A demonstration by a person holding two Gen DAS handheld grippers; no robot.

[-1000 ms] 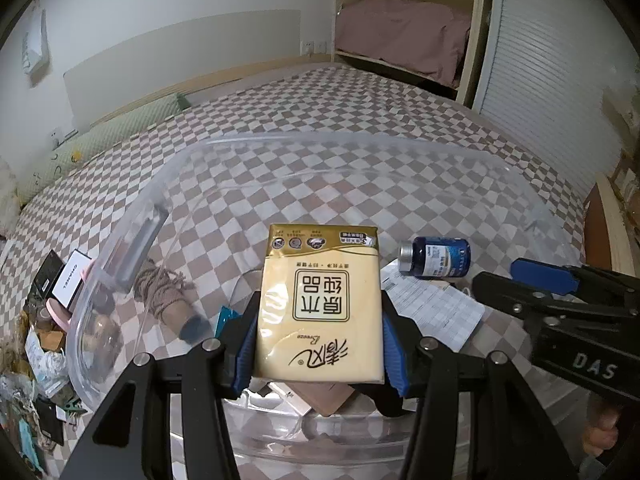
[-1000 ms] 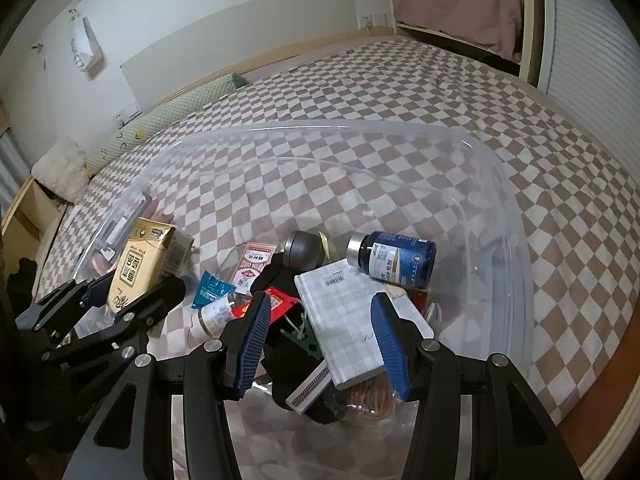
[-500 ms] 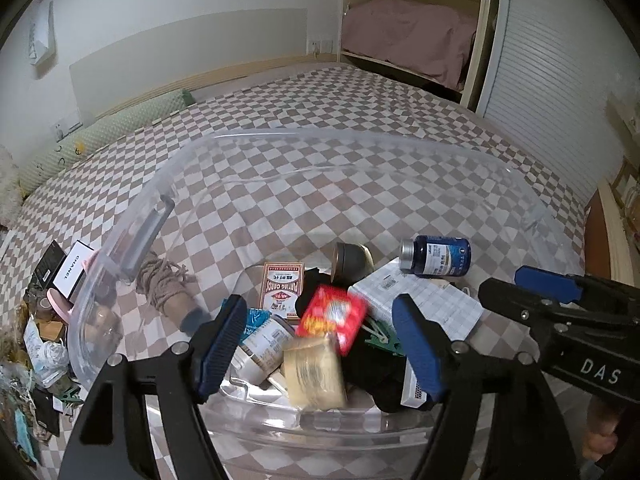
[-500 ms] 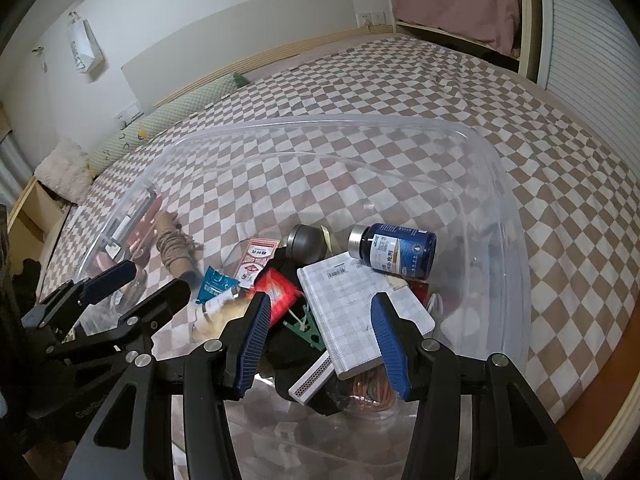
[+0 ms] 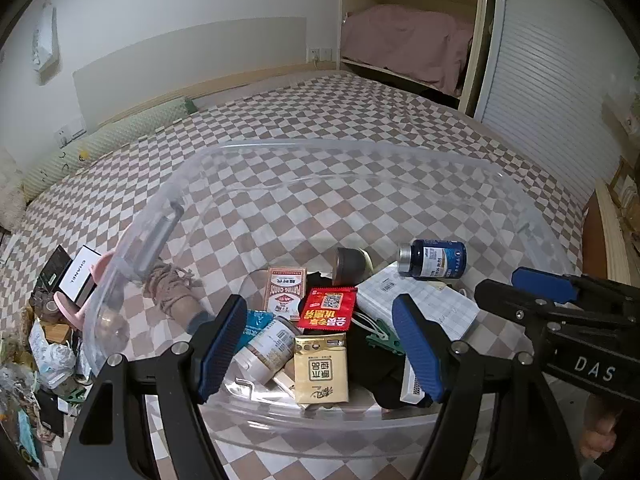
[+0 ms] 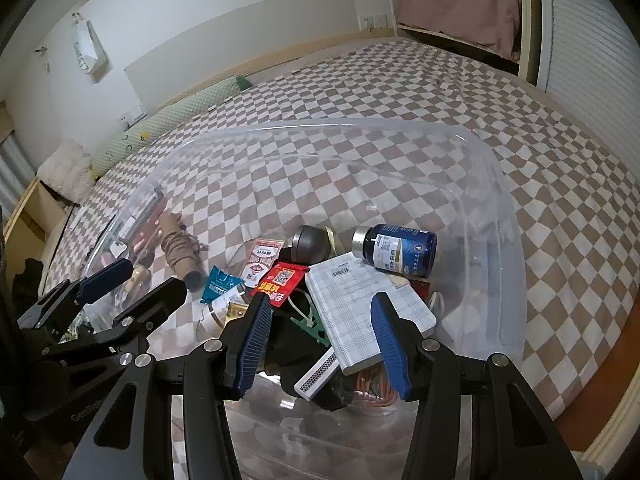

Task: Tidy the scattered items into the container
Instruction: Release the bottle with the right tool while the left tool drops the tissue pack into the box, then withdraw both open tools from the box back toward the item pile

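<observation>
You are in a bedroom at home. In front of you is a big bed (image 5: 360,128) with a brown and white checked cover. A long green pillow (image 5: 108,140) lies at its far end, under a flat white headboard (image 5: 188,56). A fluffy white cushion (image 6: 66,172) sits in the corner. There are sockets on the wall (image 5: 320,54). Pink bedding (image 5: 404,46) is folded in an open cupboard, next to a white slatted door (image 5: 548,92).
</observation>
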